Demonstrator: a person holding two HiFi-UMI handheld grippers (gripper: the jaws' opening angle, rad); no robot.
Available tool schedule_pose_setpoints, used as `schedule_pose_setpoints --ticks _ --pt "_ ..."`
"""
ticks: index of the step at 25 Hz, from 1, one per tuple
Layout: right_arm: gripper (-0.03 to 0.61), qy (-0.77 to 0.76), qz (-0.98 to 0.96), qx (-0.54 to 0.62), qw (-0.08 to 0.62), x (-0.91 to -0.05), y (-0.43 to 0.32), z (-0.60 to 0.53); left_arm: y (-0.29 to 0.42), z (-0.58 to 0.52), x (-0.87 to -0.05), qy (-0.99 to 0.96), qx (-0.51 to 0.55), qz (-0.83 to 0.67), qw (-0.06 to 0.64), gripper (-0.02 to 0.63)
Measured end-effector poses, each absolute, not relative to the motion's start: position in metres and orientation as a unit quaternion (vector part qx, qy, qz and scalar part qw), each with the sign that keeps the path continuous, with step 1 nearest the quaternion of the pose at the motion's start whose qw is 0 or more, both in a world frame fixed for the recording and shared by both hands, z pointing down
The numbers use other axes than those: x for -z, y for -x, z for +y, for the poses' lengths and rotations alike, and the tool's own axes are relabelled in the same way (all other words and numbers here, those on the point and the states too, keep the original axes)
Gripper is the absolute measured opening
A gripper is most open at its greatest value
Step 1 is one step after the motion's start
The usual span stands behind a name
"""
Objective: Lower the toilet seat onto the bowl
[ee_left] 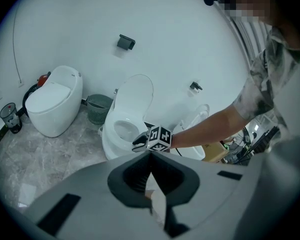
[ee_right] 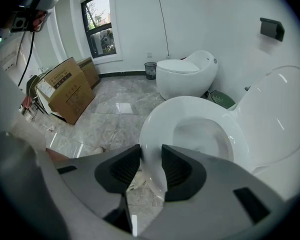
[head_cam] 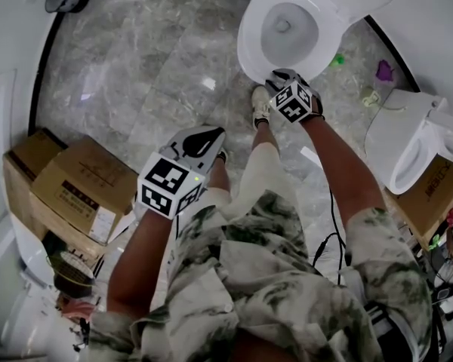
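Observation:
The white toilet (head_cam: pixel 251 47) stands at the top of the head view, its lid (ee_right: pixel 282 114) upright behind the bowl. The toilet seat (ee_right: pixel 160 119) lies nearly level over the bowl. My right gripper (ee_right: pixel 151 156) is shut on the seat's front edge, with white rim filling the gap between both pads. From above, that gripper (head_cam: pixel 281 75) sits at the bowl's near rim. My left gripper (head_cam: pixel 205 136) hangs lower left over the floor, well away from the toilet. Its jaws (ee_left: pixel 150 156) are shut on nothing. The left gripper view shows the right gripper (ee_left: pixel 140 143) at the bowl.
A second toilet (ee_left: pixel 52 101) and a grey waste basket (ee_left: pixel 98 108) stand by the wall. Another white toilet (head_cam: pixel 408 138) is at the right. Cardboard boxes (head_cam: pixel 83 191) sit at the left on the marble floor. The person's shoe (head_cam: pixel 260 104) is just before the bowl.

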State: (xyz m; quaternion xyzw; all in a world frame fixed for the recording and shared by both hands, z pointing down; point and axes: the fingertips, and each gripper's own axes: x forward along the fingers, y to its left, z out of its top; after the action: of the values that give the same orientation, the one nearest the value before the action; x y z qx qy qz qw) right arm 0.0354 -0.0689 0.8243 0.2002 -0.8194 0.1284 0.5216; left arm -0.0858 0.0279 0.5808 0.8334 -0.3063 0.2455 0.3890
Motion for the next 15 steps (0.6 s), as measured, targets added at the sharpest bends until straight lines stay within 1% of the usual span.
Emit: schedule_pose_setpoints --ticks 15 --pt "0.149 -0.199 -0.810 -0.147 0.531 -0.872 -0.031 -0.061 0.080 0.007 -0.603 -0.833 -0.259 -0.296 0.390 0.023"
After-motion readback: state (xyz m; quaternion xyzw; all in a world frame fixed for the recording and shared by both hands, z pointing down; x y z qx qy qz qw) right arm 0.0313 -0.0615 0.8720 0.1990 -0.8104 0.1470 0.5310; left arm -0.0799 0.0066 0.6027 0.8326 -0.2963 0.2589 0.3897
